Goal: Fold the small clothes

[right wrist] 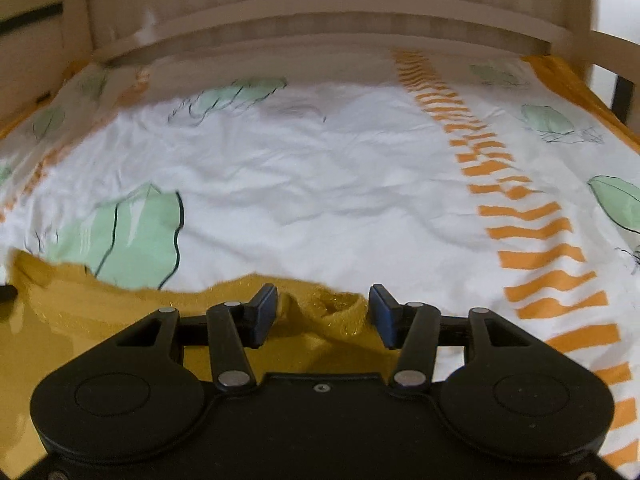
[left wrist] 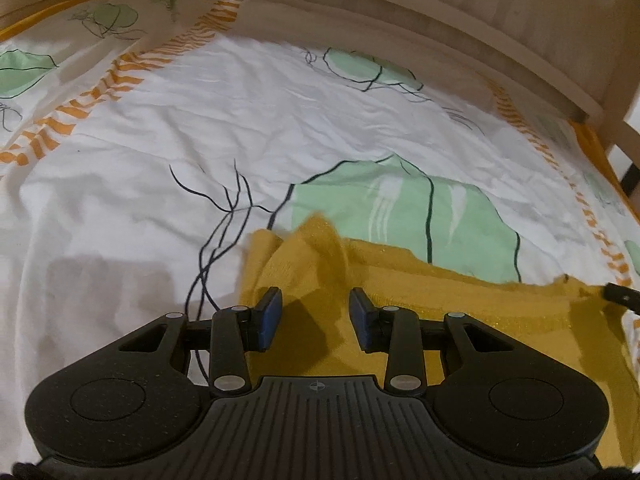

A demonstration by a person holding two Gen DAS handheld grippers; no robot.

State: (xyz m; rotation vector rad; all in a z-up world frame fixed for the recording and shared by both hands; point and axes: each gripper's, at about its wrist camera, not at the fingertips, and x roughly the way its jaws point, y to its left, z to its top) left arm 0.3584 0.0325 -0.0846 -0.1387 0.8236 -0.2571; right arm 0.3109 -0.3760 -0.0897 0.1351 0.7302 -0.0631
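Note:
A mustard-yellow knit garment [left wrist: 420,292] lies on the bed sheet [left wrist: 248,128]. My left gripper [left wrist: 316,312] is open, its blue pads either side of a raised fold at the garment's left end. In the right wrist view the same garment [right wrist: 120,312] runs along the lower left. My right gripper [right wrist: 322,312] is open, with a bunched yellow corner [right wrist: 340,312] between its pads. The right gripper's tip shows at the far right of the left wrist view [left wrist: 622,296].
The sheet is white with green leaf prints [left wrist: 404,216] and orange striped bands [right wrist: 532,232]. A pale wooden bed frame [left wrist: 440,20] curves along the far side. A dark post [right wrist: 622,96] stands at the bed's right corner.

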